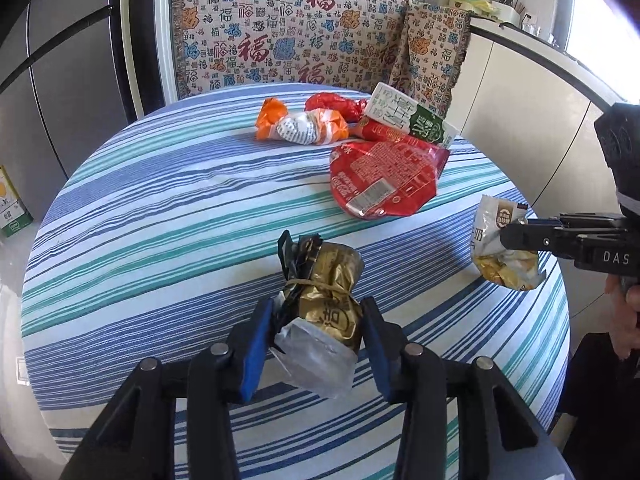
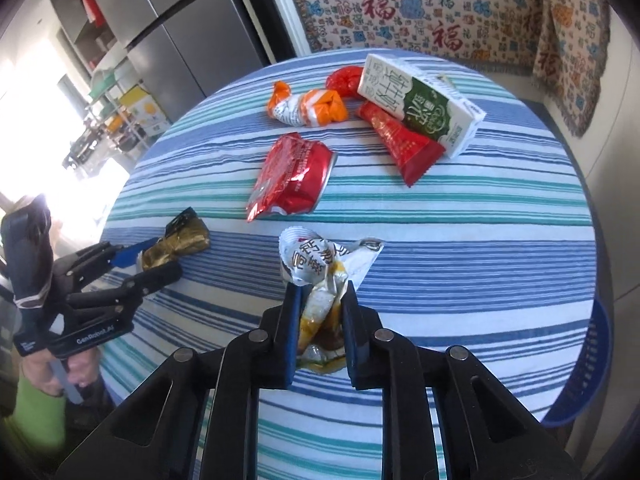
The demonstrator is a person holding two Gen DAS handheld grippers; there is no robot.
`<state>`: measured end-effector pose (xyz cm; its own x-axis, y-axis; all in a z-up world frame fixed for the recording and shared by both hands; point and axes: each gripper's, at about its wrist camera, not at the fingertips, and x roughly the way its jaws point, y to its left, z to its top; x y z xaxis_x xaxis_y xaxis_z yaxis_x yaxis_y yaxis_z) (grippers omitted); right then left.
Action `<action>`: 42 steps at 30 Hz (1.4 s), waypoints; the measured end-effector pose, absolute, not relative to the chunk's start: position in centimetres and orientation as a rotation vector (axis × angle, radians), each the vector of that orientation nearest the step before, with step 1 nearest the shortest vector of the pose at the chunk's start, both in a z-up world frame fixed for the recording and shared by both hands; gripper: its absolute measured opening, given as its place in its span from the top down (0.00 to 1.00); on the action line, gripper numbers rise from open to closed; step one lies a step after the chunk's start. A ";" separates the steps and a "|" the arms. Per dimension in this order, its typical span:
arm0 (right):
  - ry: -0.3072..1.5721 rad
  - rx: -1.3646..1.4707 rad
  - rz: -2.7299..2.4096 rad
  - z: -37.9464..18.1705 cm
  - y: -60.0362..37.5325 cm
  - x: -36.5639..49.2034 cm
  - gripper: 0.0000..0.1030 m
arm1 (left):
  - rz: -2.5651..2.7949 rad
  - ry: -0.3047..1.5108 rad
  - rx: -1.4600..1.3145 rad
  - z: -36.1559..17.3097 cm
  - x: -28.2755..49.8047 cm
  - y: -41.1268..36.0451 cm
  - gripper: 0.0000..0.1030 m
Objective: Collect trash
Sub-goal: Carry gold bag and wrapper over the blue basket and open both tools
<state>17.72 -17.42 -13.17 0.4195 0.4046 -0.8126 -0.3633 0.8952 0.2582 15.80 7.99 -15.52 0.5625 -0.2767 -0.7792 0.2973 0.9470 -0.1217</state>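
Note:
My left gripper (image 1: 318,308) is shut on a crumpled gold and black wrapper (image 1: 328,276) tied with a rubber band, low over the striped tablecloth (image 1: 160,220). The right wrist view shows that same gripper (image 2: 156,258) and gold wrapper (image 2: 188,236) at the table's left. My right gripper (image 2: 321,292) is shut on a crumpled white and yellow wrapper (image 2: 316,260). Seen from the left wrist, this gripper (image 1: 508,232) holds the white wrapper (image 1: 500,264) near the table's right edge.
More trash lies farther back: a flattened red bag (image 2: 296,176), an orange and white wrapper (image 2: 308,108), a red pouch (image 2: 404,140), a white and green carton (image 2: 416,100). A blue basket (image 2: 588,364) stands off the table's right edge. A patterned throw (image 1: 300,40) covers the seat behind.

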 end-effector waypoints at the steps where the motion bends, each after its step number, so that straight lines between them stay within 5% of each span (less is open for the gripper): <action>1: 1.026 0.052 0.479 -13.0 -17.8 17.5 0.83 | -0.340 0.907 0.022 -15.2 15.7 7.7 0.57; 20: 0.946 0.164 0.367 -10.5 -26.9 15.3 0.83 | -0.504 0.876 0.071 -11.6 15.6 -5.3 0.57; 42: 0.965 0.297 -0.003 -12.4 -50.9 16.9 0.82 | -0.786 0.920 0.169 -15.4 19.1 -35.1 0.57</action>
<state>16.88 -50.89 -12.40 0.5725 0.1288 -0.8097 0.1342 0.9596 0.2475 19.07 -35.13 -15.39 0.3548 -0.5358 -0.7662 0.6729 0.7153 -0.1886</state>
